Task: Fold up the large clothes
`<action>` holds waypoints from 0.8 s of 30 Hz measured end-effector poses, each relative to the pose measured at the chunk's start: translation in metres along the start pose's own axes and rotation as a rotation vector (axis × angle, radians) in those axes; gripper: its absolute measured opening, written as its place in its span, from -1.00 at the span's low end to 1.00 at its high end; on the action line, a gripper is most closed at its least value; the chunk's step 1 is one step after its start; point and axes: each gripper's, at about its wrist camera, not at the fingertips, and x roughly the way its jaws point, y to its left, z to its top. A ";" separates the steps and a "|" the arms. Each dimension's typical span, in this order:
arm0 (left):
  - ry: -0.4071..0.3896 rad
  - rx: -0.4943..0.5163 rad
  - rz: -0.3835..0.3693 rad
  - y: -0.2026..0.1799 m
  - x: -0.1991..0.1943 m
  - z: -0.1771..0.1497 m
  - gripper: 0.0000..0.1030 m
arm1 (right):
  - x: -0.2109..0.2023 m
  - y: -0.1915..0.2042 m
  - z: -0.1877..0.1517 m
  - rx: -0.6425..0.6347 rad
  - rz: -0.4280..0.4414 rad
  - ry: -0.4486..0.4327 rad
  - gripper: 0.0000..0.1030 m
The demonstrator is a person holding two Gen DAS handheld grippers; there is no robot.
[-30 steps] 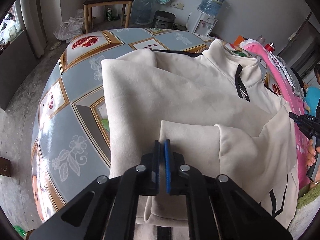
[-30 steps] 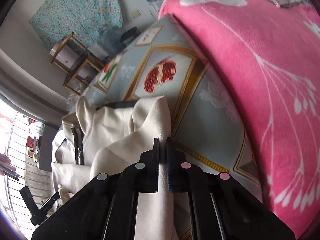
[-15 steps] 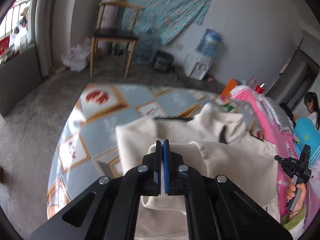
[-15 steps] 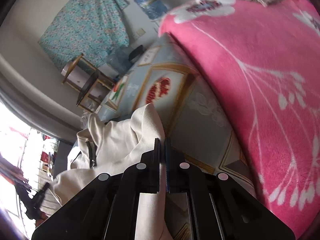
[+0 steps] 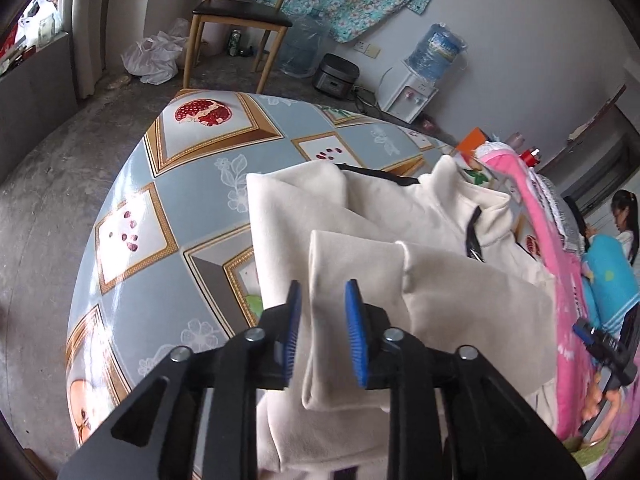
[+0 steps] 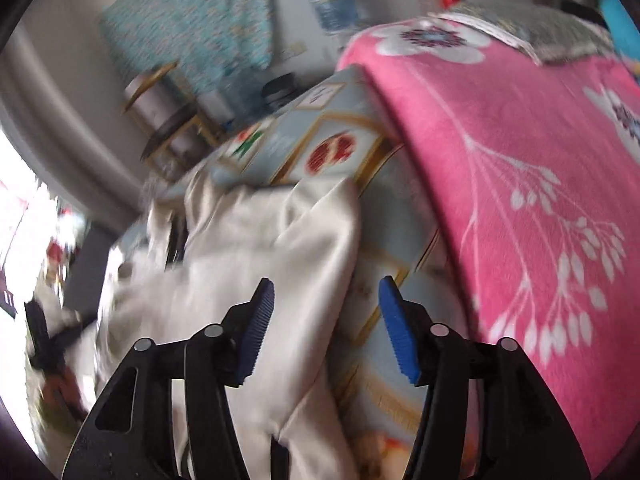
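Both grippers have just let go. A second ago each was clenched on a fold of the cream jacket (image 5: pixel 372 216); now the left gripper (image 5: pixel 322 332) has its jaws opening, with the folded sleeve (image 5: pixel 352 280) lying loose between the blue pads (image 5: pixel 356 336) and no pad pressing on it. The right gripper (image 6: pixel 326 324) is opening too, its jaws already wide, and the jacket's edge (image 6: pixel 320 240) hangs slack between them, nearer the left pad (this view is blurred, so finer contact is hard to judge).

The jacket lies on the table (image 5: pixel 168 208), spread across its right half and reaching the near edge, where some cloth seems to droop over. Its collar and dark zip (image 5: pixel 474 236) point towards the far right corner. Since a second ago the sleeve has been carried inward and now rests on top of the body as a neat flap. The pink blanket (image 6: pixel 520 160) sits along the table's right side, just beside the jacket; whether they touch I cannot tell.

So one fold looks laid down and released. The jacket is still broad and only partly folded, so I judge the task is in its early-to-middle part; the next move probably calls for a fresh grasp on the lower hem or the other side, taking care not to drag the placed sleeve out of line
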 end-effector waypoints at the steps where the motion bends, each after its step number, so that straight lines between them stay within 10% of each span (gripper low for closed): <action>1: 0.016 0.010 -0.012 -0.002 -0.001 -0.003 -0.44 | -0.004 0.010 -0.014 -0.051 0.001 0.016 0.17; 9: 0.055 0.132 0.097 -0.018 0.012 -0.025 -0.64 | 0.005 0.062 -0.095 -0.365 -0.201 0.112 0.12; 13: 0.012 0.152 0.096 -0.019 0.004 -0.028 -0.92 | 0.008 0.071 -0.111 -0.486 -0.398 0.093 -0.89; 18: -0.044 0.141 0.021 -0.029 -0.034 -0.026 -0.92 | -0.043 0.062 -0.101 -0.357 -0.386 -0.066 -0.92; 24: 0.033 0.158 0.063 -0.022 -0.005 -0.041 -0.92 | -0.017 0.034 -0.100 -0.286 -0.410 0.004 -0.92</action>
